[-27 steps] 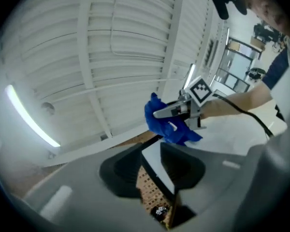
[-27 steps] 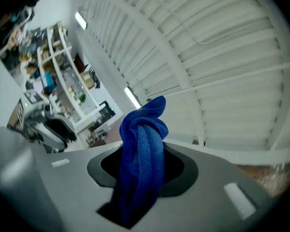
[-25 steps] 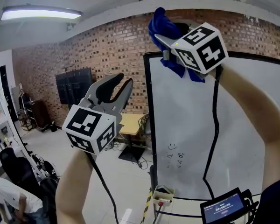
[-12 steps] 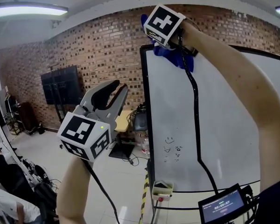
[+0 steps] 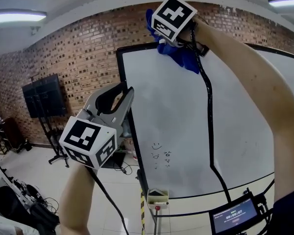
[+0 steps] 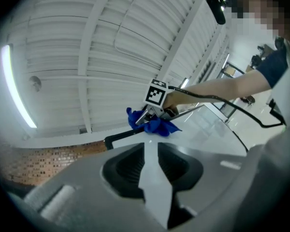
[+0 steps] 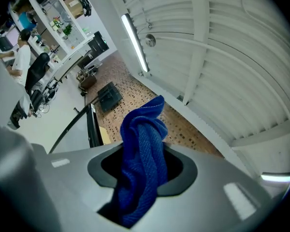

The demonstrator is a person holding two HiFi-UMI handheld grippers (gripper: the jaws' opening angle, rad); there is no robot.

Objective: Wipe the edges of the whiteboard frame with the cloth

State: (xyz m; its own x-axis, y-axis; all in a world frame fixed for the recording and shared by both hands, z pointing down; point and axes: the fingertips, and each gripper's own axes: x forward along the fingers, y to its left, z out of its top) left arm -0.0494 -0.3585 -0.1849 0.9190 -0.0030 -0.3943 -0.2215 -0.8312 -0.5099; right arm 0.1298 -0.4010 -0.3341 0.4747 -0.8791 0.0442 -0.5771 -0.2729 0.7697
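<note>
The whiteboard's black frame [image 5: 129, 116] runs up the board's left side to a rounded top corner. My right gripper [image 5: 162, 42] is raised to the top edge, a little right of that corner, and is shut on a bunched blue cloth [image 5: 180, 57] that hangs over the frame onto the white surface. In the right gripper view the cloth [image 7: 145, 124] fills the space between the jaws of the right gripper [image 7: 141, 170]. My left gripper [image 5: 123, 96] hovers lower, in front of the board's left edge, jaws nearly together and holding nothing. The left gripper view looks past the left gripper [image 6: 151, 151] up at the cloth [image 6: 154, 125].
A black screen on a wheeled stand [image 5: 44, 98] stands by the brick wall at left. A small tray [image 5: 158, 196] hangs at the board's bottom edge, above a yellow-and-black post [image 5: 142, 214]. A timer display [image 5: 233, 214] sits at lower right. Shelves and a seated person [image 7: 24, 57] lie far below.
The right gripper has turned and carried the cloth rightward along the top edge, away from the corner. The left gripper has sunk a little and now overlaps the board's left edge.
</note>
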